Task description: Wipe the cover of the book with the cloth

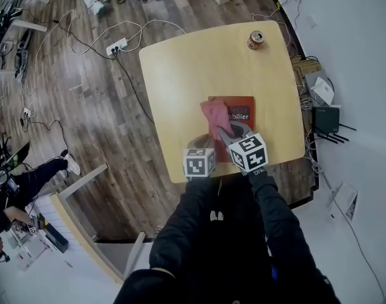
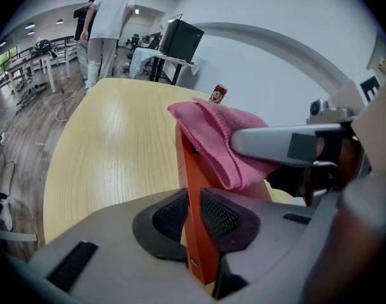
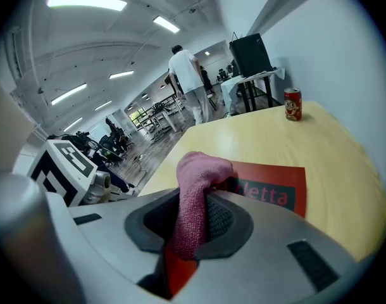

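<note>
A red book lies near the front edge of the pale wooden table. My left gripper is shut on the book's near edge; in the left gripper view the red cover stands pinched between the two black pads. A pink cloth rests bunched on the cover's left part. My right gripper is shut on that cloth, which rises as a pink fold out of its jaws. The cover with its printed title shows beyond. The right gripper's grey finger presses the cloth onto the book.
A red drink can stands at the table's far right corner, also seen as a can. Cables and a power strip lie on the floor to the left. A router sits on the right. A person stands far off.
</note>
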